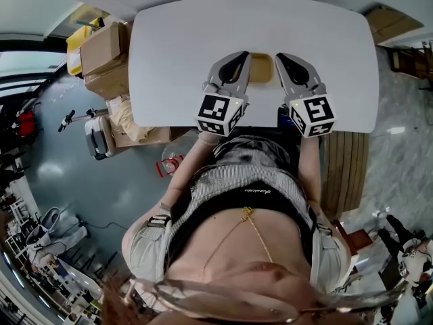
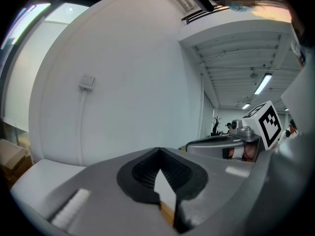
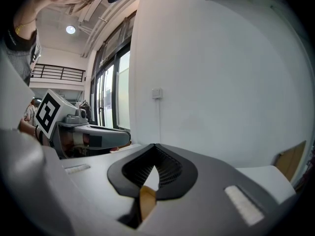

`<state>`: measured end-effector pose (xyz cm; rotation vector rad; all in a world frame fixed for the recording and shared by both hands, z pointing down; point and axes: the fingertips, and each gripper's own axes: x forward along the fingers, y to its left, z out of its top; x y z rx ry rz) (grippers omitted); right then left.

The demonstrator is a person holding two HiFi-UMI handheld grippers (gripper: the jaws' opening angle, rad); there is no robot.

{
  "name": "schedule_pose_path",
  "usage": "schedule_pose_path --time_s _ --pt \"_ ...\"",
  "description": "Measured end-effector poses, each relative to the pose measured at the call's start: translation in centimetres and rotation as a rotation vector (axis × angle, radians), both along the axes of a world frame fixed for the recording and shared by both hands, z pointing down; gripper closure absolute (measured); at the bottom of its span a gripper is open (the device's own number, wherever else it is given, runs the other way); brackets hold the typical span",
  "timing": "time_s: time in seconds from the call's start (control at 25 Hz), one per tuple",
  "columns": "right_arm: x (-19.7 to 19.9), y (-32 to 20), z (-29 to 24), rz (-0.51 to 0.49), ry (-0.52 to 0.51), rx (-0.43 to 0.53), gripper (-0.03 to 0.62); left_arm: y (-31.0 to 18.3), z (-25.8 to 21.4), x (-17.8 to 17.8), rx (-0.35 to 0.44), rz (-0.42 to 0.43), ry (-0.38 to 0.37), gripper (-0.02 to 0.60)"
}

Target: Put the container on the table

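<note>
My left gripper [image 1: 237, 65] is clamped on one side wall of the tan container [image 1: 261, 68]. My right gripper [image 1: 292, 66] is clamped on the opposite wall. The container hangs between them over the white table [image 1: 176, 53], close to the table's edge nearest me. I cannot tell whether its base touches the table.

Only the head view shows the container's open hollow, and the cardboard boxes [image 1: 101, 49] beside the table's left end.

In the left gripper view my jaws are almost together, with just a thin tan strip of the container [image 2: 168, 214] pinched low between the black pads [image 2: 142, 173]. My other tool's marker cube [image 2: 268, 123] shows off to the side.

In the right gripper view the jaws are likewise nearly closed on a tan edge of the container [image 3: 146, 203]. A wall switch [image 3: 157, 93] sits on the wall beyond the table.
</note>
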<state>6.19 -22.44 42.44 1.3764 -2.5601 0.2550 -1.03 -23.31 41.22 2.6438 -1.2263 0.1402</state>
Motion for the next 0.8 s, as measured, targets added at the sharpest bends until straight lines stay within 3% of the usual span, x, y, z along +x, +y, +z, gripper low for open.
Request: schedule_pose_path --time_s 0.8 --pt "-0.38 0.43 0.29 -0.006 0.03 -0.007 0.569 0.25 0.02 -0.14 0.007 0.008 0.001 0.581"
